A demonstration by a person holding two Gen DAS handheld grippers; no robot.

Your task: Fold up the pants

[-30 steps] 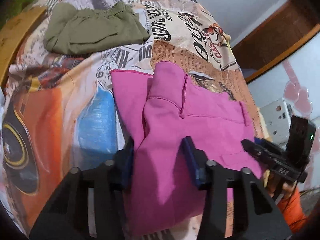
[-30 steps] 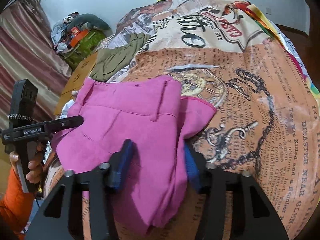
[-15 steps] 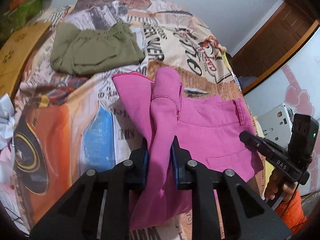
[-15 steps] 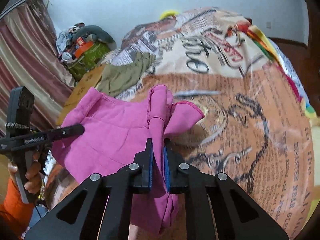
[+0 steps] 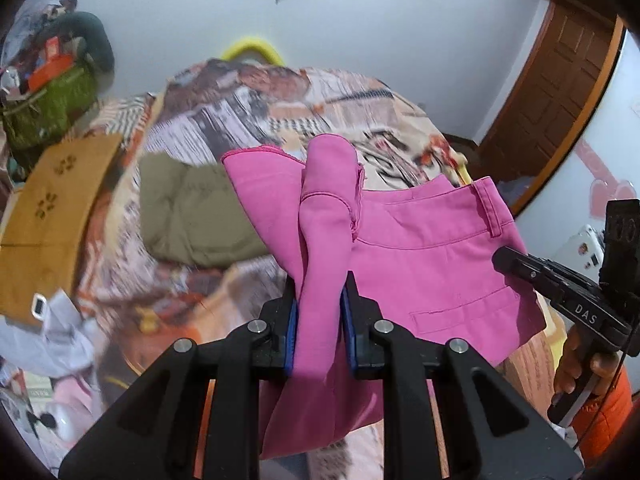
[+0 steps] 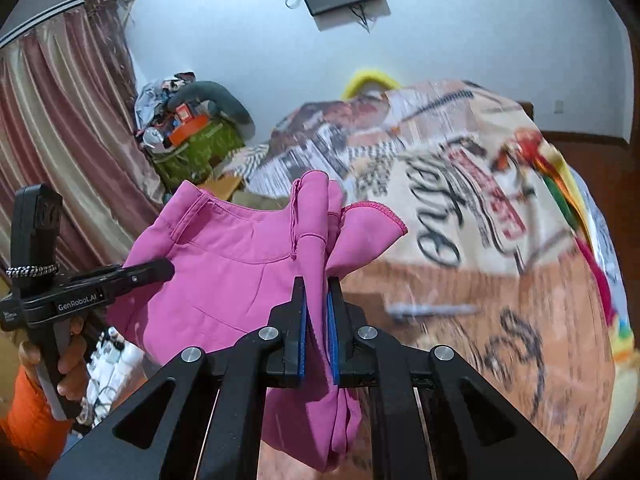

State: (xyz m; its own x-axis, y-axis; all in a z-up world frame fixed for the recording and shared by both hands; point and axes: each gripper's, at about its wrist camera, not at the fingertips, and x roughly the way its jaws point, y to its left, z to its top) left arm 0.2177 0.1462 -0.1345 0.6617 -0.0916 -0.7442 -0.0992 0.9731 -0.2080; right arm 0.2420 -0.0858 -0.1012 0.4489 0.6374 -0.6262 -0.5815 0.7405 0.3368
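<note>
Both grippers, left (image 5: 318, 332) and right (image 6: 317, 334), clamp pink pants (image 5: 432, 276) lifted (olive garment (image 5: 192, 216) at 10 o'clock); final fold pending.

pants (image 5: 420, 264) lifted off bed (image 5: 320, 96) | both grippers closed on fabric

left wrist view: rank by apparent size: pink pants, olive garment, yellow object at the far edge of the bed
1. pink pants, largest, though they are clamped in the left hand-held gripper close to the lens, which inflates them.
2. olive garment, partly hidden behind the pants.
3. yellow object, smallest, farthest away and only partly visible.
</note>
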